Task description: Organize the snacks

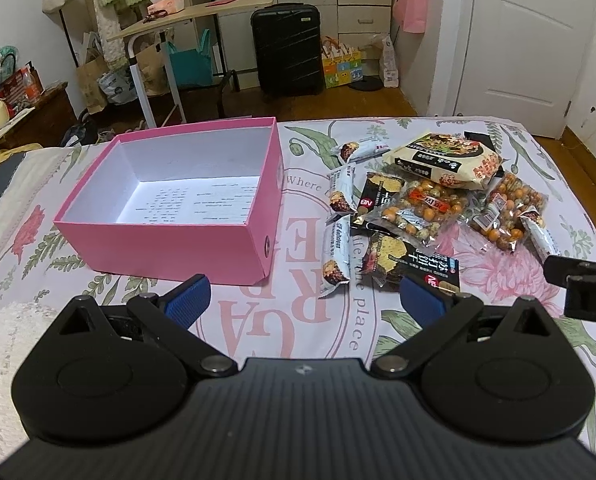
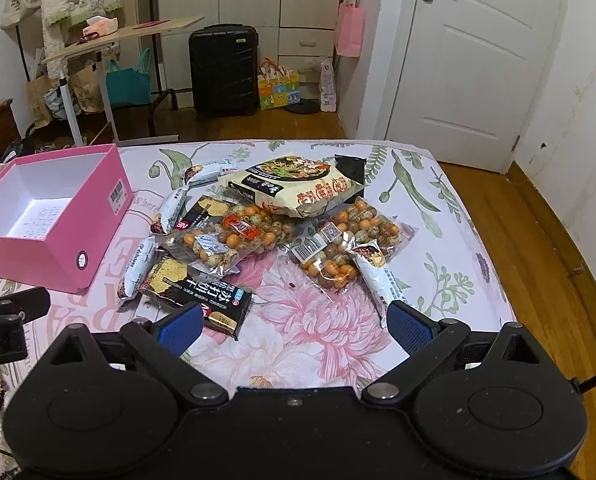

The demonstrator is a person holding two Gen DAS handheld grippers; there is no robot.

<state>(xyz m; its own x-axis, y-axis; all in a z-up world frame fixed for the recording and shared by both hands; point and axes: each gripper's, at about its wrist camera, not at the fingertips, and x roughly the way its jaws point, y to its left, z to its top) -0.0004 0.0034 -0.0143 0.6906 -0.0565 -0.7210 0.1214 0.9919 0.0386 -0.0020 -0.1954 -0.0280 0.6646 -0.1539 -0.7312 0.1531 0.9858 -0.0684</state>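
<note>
My left gripper (image 1: 304, 298) hovers low over the bedspread (image 1: 478, 280), fingers wide apart, nothing held. My right gripper (image 2: 294, 326) likewise, spread and empty. Pink box (image 1: 166, 236) sits left, open, no snacks inside. Snack pile (image 2: 274, 232) lies just right of it.

The noodle pack (image 2: 294, 188) hides most of a black packet (image 2: 352, 168), the nut bag (image 2: 234, 240) overlaps a cracker pack (image 2: 206, 210), and the box (image 2: 98, 216) is cut off at the left edge.

White door (image 2: 478, 52), wooden floor (image 2: 538, 240), black suitcase (image 1: 288, 48).
</note>
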